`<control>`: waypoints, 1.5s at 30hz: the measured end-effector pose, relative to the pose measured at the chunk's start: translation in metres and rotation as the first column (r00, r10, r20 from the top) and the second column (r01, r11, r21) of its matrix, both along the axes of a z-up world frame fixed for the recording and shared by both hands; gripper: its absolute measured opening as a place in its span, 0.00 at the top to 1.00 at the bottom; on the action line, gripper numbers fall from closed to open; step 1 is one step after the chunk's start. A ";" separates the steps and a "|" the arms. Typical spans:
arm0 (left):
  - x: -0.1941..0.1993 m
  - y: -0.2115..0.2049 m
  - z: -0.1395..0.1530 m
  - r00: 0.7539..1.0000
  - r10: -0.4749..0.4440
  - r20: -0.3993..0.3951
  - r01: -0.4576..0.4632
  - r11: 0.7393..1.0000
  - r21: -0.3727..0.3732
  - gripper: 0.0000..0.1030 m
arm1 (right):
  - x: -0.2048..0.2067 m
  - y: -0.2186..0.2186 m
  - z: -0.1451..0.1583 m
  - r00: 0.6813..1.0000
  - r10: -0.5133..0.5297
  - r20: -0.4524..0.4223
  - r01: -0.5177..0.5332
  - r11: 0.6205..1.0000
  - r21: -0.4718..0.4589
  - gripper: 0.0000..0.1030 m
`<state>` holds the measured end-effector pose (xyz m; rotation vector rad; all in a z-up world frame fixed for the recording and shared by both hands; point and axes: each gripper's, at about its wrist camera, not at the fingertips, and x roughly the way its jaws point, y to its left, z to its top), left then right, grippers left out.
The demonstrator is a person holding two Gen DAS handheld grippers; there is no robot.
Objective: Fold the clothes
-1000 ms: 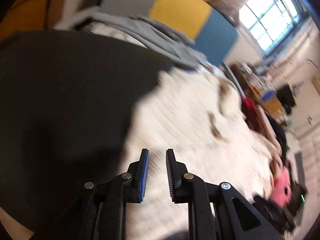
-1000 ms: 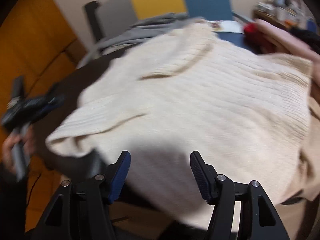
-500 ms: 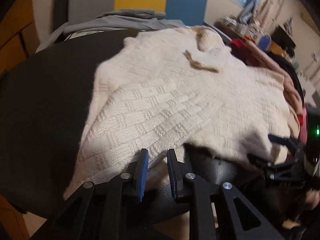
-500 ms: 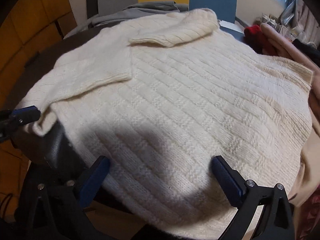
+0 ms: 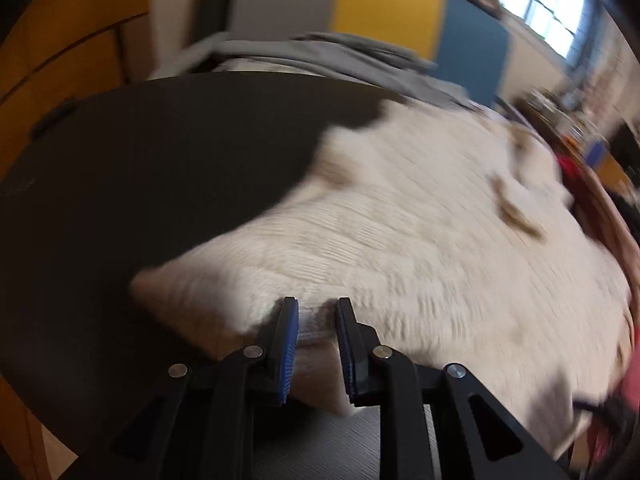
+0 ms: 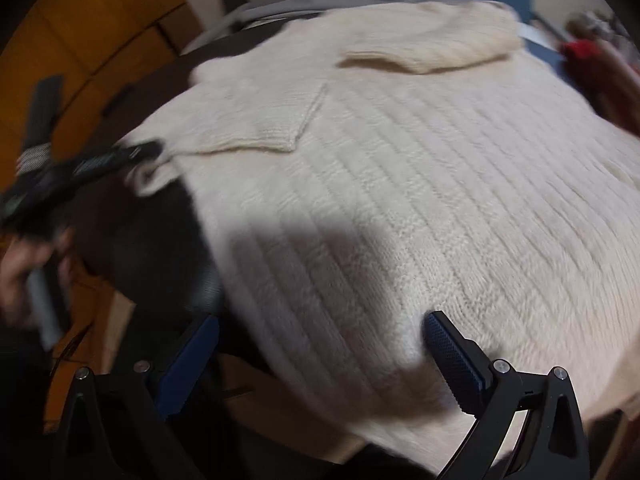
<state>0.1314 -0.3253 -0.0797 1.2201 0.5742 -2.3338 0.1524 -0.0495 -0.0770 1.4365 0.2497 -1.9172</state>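
1. Here's the cream ribbed knit sweater (image 6: 400,184), spread across the dark round table (image 5: 160,184), its near hem spilling over the table edge toward the cameras.

2. Left gripper (image 5: 316,320) is down at the sweater's corner, jaws narrow, a fold of the knit sitting between the blue pads. They look to be pinching it, though the blur makes the contact hard to confirm.

3. Right gripper (image 6: 320,344) is spread wide over the hem, one finger off the cloth on the table side, the other on the knit. Nothing held there yet.

4. In the right wrist view the left gripper shows as a dark blur at the sweater's far-left corner, a hand (image 6: 24,264) behind it.

5. One sleeve (image 6: 256,120) is laid across the body and the collar (image 6: 432,48) lies at the far end. A grey garment (image 5: 320,52) is piled beyond, and red cloth (image 6: 584,52) sits to the right.

6. Risks, as I judge them: the left pinch is shallow, so a quick lift could let the fluffy knit slip out.

7. If the right jaws close on a single layer, or miss the hem, the fold would go up lopsided and the sleeve could slide off.

8. The hanging hem may drag the sweater off the edge.
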 end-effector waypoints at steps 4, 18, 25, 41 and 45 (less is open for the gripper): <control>0.028 -0.051 0.036 0.959 0.269 -0.088 -0.272 0.962 -0.019 0.86 | 0.000 -0.021 0.007 0.991 0.070 0.110 -0.054 0.988 -0.143 0.00; -0.032 0.128 -0.009 0.962 -0.258 -0.092 0.269 0.953 0.138 0.82 | -0.132 0.092 0.013 0.958 -0.256 -0.132 0.261 0.965 0.026 0.01; -0.017 0.114 -0.021 0.964 -0.265 0.000 0.264 0.960 0.098 0.91 | -0.099 0.074 -0.006 0.977 -0.210 -0.025 0.209 0.977 -0.034 0.00; 0.059 0.056 0.023 0.992 -0.081 -0.092 0.080 0.997 -0.011 0.84 | -0.092 0.035 0.029 0.995 -0.099 -0.001 0.096 0.964 -0.249 0.16; 0.037 0.093 0.014 0.972 -0.194 -0.133 0.194 0.981 -0.016 0.83 | -0.156 0.047 0.018 0.958 -0.274 0.083 0.286 0.909 -0.302 0.44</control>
